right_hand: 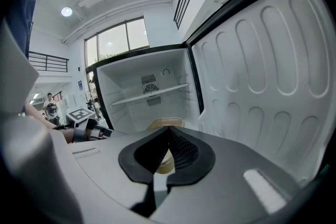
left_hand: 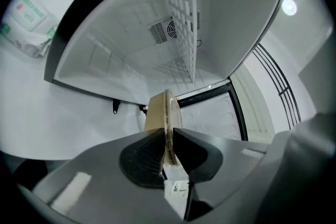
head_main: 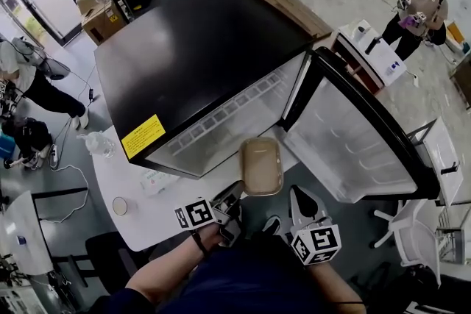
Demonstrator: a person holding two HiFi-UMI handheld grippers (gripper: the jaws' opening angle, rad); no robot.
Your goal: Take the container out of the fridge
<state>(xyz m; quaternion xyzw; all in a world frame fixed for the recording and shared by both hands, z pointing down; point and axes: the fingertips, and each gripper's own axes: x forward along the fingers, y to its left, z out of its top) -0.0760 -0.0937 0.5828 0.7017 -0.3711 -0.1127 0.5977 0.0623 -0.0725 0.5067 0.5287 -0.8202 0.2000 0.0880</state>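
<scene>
The black-topped fridge [head_main: 199, 55] stands open, its door [head_main: 353, 136] swung out to the right. A tan lidded container [head_main: 261, 166] hangs in front of the opening, just outside the cabinet. My left gripper [head_main: 234, 196] is shut on its near left rim. In the left gripper view the container [left_hand: 161, 110] is edge-on, pinched between the pads of the left gripper [left_hand: 168, 136]. My right gripper [head_main: 298, 196] is beside the container's near right corner with its jaws shut and nothing between them. In the right gripper view the container [right_hand: 164, 124] shows just past the right gripper [right_hand: 168, 129].
A white table [head_main: 140, 220] left of the fridge carries a wipes packet [head_main: 158, 180], a plastic bottle [head_main: 99, 145] and a small cup [head_main: 119, 206]. A white chair [head_main: 412, 228] stands under the open door. People are at the far left and far right.
</scene>
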